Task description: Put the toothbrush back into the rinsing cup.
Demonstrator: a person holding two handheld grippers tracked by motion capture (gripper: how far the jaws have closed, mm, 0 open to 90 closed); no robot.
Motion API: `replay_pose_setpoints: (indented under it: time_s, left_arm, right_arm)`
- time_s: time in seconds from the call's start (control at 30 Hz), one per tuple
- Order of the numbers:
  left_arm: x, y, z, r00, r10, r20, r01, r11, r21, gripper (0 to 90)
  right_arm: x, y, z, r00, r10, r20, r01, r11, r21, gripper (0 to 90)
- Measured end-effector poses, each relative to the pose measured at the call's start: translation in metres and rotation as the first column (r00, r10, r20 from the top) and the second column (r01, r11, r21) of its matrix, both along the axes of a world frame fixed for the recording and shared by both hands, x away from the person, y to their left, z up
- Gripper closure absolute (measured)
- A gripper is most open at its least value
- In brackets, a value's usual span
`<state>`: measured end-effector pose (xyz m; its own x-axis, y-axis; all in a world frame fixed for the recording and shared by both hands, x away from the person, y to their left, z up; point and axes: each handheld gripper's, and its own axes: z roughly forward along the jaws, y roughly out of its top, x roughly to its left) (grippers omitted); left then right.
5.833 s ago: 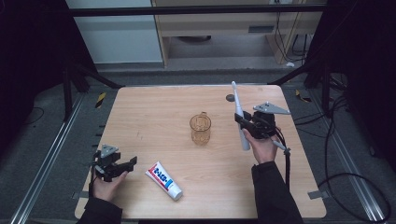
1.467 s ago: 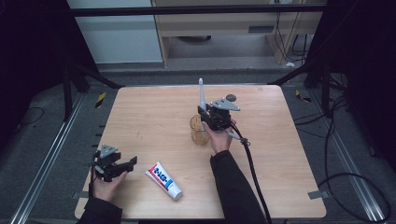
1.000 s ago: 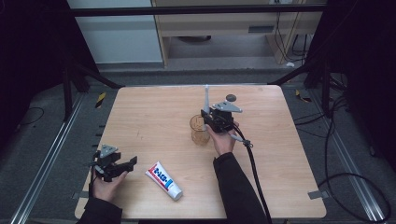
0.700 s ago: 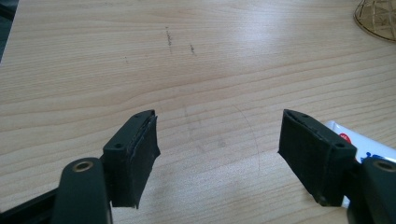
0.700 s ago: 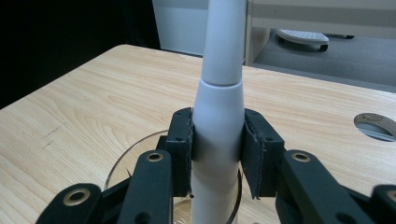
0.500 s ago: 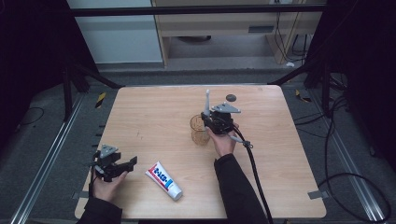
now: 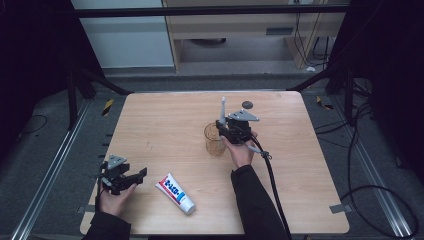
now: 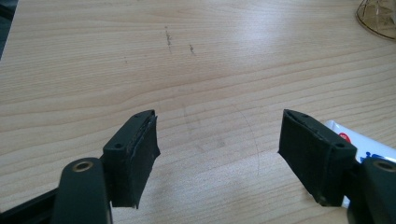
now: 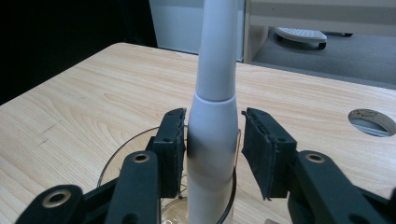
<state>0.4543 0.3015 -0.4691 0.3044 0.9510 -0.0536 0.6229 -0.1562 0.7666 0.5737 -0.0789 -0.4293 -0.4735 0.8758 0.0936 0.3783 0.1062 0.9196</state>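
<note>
Item 1, table [image 7: 165,125]: we recorded a pale wooden top carrying everything below, with a round cable hole [image 7: 247,104] near its far edge.

Item 2, right gripper [image 9: 212,140]: we found it held over the glass cup [image 7: 214,139], just right of centre on the table. Its jaws had just been opening. The left pad lay against the toothbrush handle or a hair off it; the right pad stood clear with a visible gap, so we counted no grip.

Item 3, left gripper [image 8: 217,154]: we noted it near the table's front left corner, well apart from the cup, jaws spread wide over bare wood with nothing between them.

Item 4, electric toothbrush [image 9: 214,107]: white, standing upright inside the cup between the right gripper's jaws. Its top was cut off by the right gripper view's upper edge, and its foot was hidden behind the jaws.

Item 5, toothpaste tube [image 7: 175,193]: lying flat just right of the left gripper; its print was too small to read.

Item 6, glass cup: clear, holding the toothbrush; we could not make out any other contents.
</note>
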Motion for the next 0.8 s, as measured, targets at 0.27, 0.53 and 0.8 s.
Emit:
replay_pose_setpoints:
  time_s: [0.27, 0.53, 0.8]
  left_arm:
    - [-0.0001, 0.0001, 0.0000, 1.0000, 0.000, 0.000, 0.000, 1.0000, -0.001, 27.4]
    - [-0.0002, -0.0002, 0.0001, 1.0000, 0.001, 0.003, -0.001, 1.0000, -0.004, 27.4]
    - [-0.0003, -0.0001, 0.0002, 1.0000, 0.001, 0.003, -0.001, 1.0000, -0.004, 27.4]
  right_arm:
    - [0.0003, 0.0008, -0.0002, 1.0000, 0.001, 0.008, -0.001, 1.0000, 0.002, 50.3]
    - [0.0001, 0.0004, 0.0014, 0.9999, 0.002, 0.013, -0.002, 1.0000, 0.002, 48.8]
    - [-0.0032, 0.0011, 0.0038, 0.9997, 0.015, 0.019, -0.015, 0.9998, 0.011, 48.3]
